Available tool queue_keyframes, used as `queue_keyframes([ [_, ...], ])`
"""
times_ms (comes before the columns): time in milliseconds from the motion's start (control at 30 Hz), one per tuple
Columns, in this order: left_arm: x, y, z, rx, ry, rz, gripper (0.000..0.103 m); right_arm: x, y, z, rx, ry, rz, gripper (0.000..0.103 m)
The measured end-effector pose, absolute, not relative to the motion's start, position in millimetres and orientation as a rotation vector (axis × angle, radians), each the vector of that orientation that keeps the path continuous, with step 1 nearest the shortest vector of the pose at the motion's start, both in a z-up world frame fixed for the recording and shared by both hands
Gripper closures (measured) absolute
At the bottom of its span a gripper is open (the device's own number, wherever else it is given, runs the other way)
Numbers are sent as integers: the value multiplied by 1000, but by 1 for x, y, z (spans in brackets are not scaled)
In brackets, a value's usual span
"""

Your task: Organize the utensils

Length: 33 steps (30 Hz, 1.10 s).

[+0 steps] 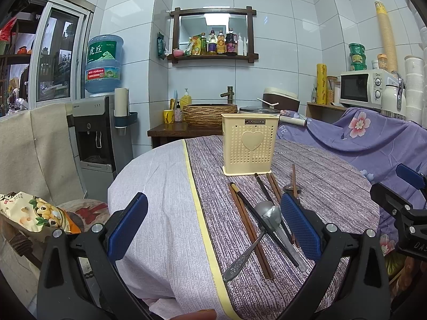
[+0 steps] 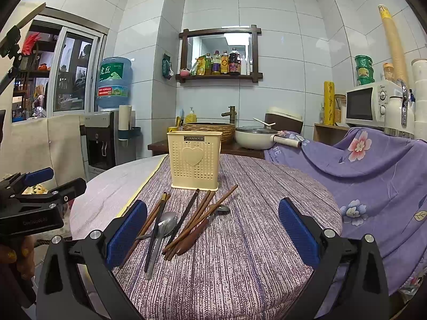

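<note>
Both claws were released w/ nothing held: left claw [image 1: 213,229], right claw [image 2: 212,230]. Chopsticks [image 2: 198,220] and spoons [image 2: 165,226] lay crossed in a pile on the desk [image 2: 240,266], just in front of the empty cream holder [image 2: 194,160]. Risk — pinching one stick would likely drag its overlapping neighbours, or nudge the light holder over.

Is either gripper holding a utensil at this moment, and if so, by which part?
Nothing is held. The left gripper and right gripper are both open and empty; the chopsticks and spoons lie on the table before the holder.
</note>
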<state>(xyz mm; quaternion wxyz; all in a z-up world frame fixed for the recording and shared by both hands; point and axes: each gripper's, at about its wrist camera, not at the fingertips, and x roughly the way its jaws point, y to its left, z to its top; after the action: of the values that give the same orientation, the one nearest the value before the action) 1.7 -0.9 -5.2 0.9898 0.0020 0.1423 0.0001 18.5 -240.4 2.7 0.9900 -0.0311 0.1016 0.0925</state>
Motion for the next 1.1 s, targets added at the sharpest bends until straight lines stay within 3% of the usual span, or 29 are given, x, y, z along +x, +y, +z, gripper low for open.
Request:
queue_keyframes([
  [1100, 4, -4, -17, 17, 300, -7, 5, 18, -240, 2, -58, 223, 180, 6],
])
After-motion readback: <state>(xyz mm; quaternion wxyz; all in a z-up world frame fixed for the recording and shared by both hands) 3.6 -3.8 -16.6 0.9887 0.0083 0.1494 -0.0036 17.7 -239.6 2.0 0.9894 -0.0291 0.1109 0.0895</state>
